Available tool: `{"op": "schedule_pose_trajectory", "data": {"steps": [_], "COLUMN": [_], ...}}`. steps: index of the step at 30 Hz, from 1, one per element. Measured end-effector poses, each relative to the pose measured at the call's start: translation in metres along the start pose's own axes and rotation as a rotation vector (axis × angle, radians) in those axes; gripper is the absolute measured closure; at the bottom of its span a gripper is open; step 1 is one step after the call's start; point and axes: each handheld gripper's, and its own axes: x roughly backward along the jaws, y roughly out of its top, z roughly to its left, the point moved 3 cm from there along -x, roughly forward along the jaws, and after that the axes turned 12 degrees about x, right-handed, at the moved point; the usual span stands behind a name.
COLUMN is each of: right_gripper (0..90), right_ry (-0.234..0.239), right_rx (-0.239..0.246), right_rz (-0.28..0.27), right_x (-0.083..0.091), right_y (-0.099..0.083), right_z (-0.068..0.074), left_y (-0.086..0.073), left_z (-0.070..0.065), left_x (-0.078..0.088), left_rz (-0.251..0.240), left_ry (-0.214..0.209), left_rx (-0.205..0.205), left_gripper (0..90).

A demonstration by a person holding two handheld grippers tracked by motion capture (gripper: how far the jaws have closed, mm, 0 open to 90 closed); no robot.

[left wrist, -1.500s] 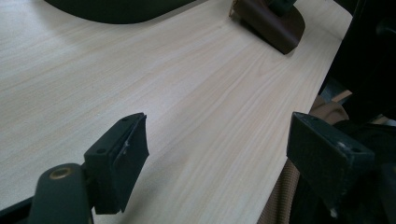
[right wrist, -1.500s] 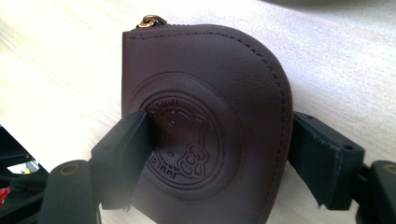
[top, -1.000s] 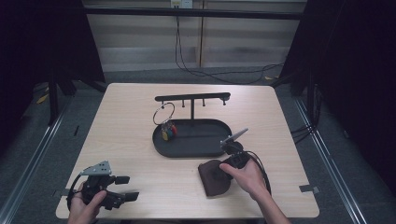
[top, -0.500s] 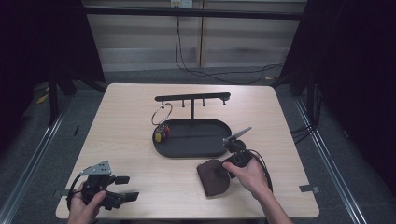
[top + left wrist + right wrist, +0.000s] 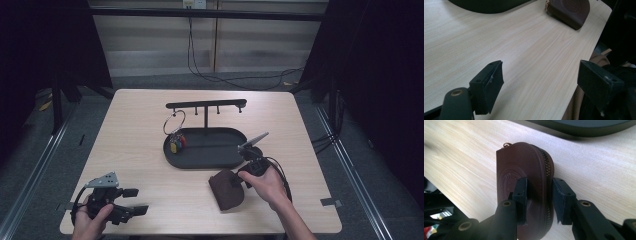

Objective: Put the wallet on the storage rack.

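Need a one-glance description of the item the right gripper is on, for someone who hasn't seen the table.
Start at the black oval tray mid-table, then come toward the person's right hand. The brown leather pouch lies just in front of it, the right gripper pinching its zipped edge. It's the one brown, soft thing there.

Brown leather zip pouch (embossed round seal) lies on the table's near edge.

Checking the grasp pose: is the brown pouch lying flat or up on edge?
On edge. In the right gripper view the brown pouch stands with its zipper seam uppermost, between the right gripper jaws, which have just been closing.
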Motion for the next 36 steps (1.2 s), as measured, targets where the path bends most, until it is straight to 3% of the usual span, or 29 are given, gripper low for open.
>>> {"op": "schedule_pose_trajectory", "data": {"steps": [4, 5, 13, 19, 26, 28, 36], "right_gripper": [68.8, 68.8, 68.9, 70.9, 71.9, 71.9, 71.9], "right_ry": [-0.017, -0.041, -0.101, -0.097, -0.118, -0.146, -0.154], "right_rx": [0.015, 0.026, 0.033, 0.030, 0.026, 0.015, 0.017], "right_rz": [0.014, 0.022, 0.052, 0.067, 0.087, 0.099, 0.118], "right_x": [0.005, 0.007, 0.013, 0.018, 0.026, 0.028, 0.035], "right_y": [0.006, 0.007, 0.011, 0.012, 0.013, 0.014, 0.024], "right_z": [0.004, 0.005, 0.007, 0.007, 0.006, 0.005, 0.008], "left_y": [0.001, 0.001, 0.001, 0.001, 0.001, 0.001, 0.002], "left_z": [0.000, 0.000, 0.000, 0.000, 0.001, 0.001, 0.002], "left_x": [0.001, 0.001, 0.001, 0.002, 0.001, 0.001, 0.001], "left_rz": [-0.005, -0.006, -0.010, -0.009, -0.006, -0.004, -0.006], "left_ry": [-0.001, 0.000, -0.006, -0.005, -0.004, 0.000, 0.002], "left_rx": [-0.009, -0.008, -0.006, -0.005, -0.005, -0.005, 0.004], "left_gripper": [20.7, 20.7, 20.7, 20.7, 20.7, 20.7, 20.6]}}
